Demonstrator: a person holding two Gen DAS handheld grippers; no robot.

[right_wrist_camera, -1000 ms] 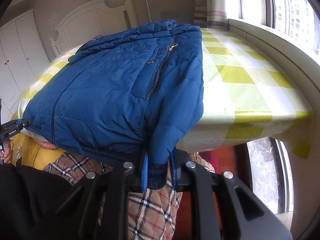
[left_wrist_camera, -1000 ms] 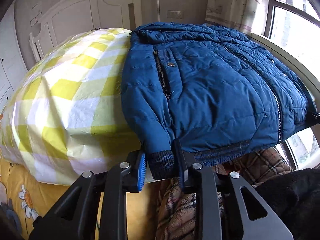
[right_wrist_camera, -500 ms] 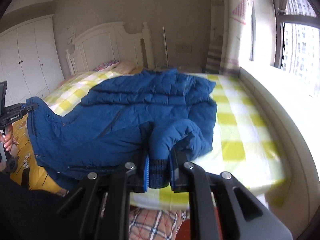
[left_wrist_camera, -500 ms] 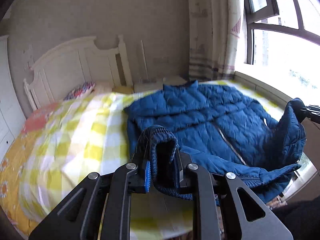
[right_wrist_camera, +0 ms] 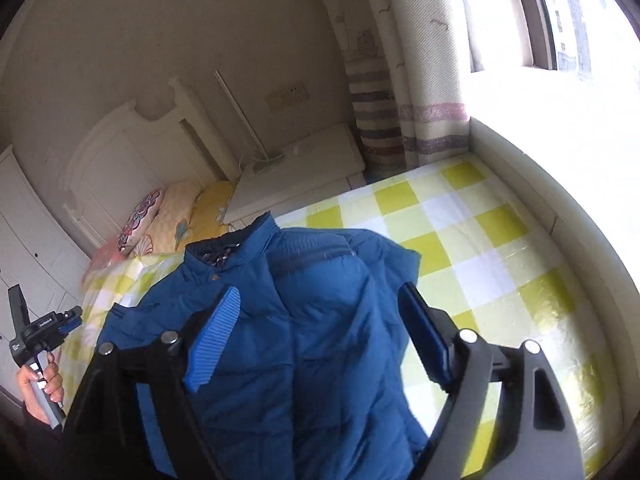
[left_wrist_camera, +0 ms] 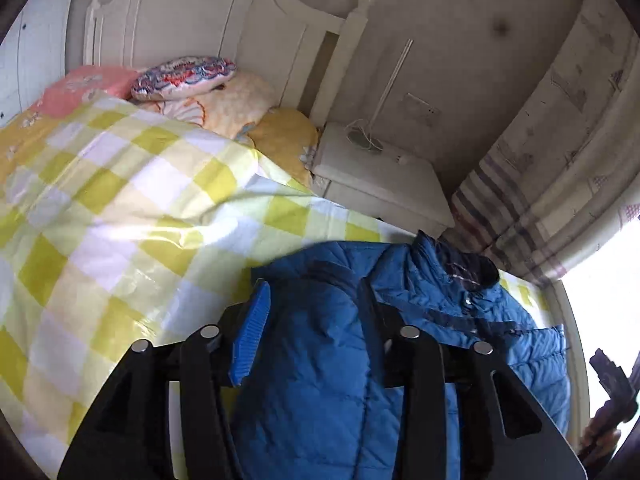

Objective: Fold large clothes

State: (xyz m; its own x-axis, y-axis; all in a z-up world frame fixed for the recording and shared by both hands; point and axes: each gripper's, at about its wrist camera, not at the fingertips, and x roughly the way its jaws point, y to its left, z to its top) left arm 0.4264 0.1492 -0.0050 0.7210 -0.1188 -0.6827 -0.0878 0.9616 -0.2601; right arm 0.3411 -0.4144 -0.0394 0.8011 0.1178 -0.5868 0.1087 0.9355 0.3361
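A blue quilted jacket (left_wrist_camera: 432,300) lies on the yellow and white checked bedspread (left_wrist_camera: 120,216), collar toward the headboard. In the left wrist view my left gripper (left_wrist_camera: 312,304) is open, with a fold of the jacket lying between its spread fingers. In the right wrist view the jacket (right_wrist_camera: 320,320) lies with its sides folded in over the body. My right gripper (right_wrist_camera: 320,300) is open wide over it, gripping nothing. The left gripper (right_wrist_camera: 44,328) shows there in a hand at the left edge.
Pillows (left_wrist_camera: 184,76) lie at the white headboard (left_wrist_camera: 224,16). A white nightstand (left_wrist_camera: 380,168) stands beside the bed, with a striped curtain (left_wrist_camera: 532,184) and bright window (right_wrist_camera: 560,20) to the right. A window ledge (right_wrist_camera: 520,176) borders the bed.
Both grippers carried the jacket cuffs up and forward over the jacket toward the collar, then opened and let go. The sleeves now lie folded on the body.
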